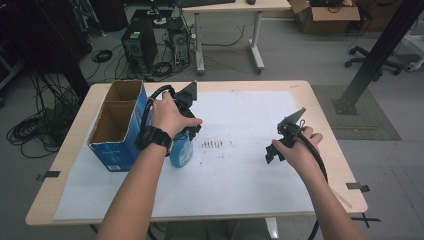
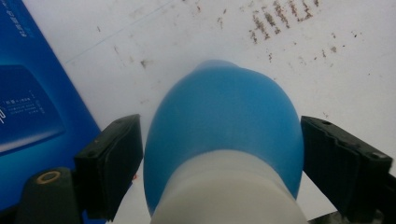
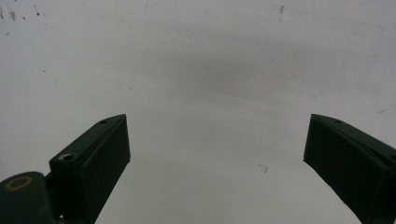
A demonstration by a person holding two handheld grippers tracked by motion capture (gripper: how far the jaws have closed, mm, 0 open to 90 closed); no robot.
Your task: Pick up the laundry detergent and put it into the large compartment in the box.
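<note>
A blue bottle (image 1: pixel 181 150) with a white upper part stood on the white sheet (image 1: pixel 240 190) covering the tabletop (image 1: pixel 320 105), just to the right of an open blue cardboard box (image 1: pixel 117 125). The left tongs (image 1: pixel 186 122) were lowered over the bottle from above. In the left gripper view the bottle (image 2: pixel 224 126) sat between the left tongs (image 2: pixel 219 158), whose jaws stood spread on either side of its body; the right jaw looked touching or nearly so, while a thin gap showed at the left jaw, so no firm grip could be confirmed. The box's blue wall (image 2: pixel 32 102) lay just beyond the left jaw. A patch of brown specks (image 1: pixel 212 144) marked the sheet to the right of the bottle. Farther right of the bottle, well apart from it, the right tongs (image 1: pixel 272 150) hung over bare sheet; in the right gripper view, the right tongs (image 3: pixel 215 158) were spread wide and held nothing.
</note>
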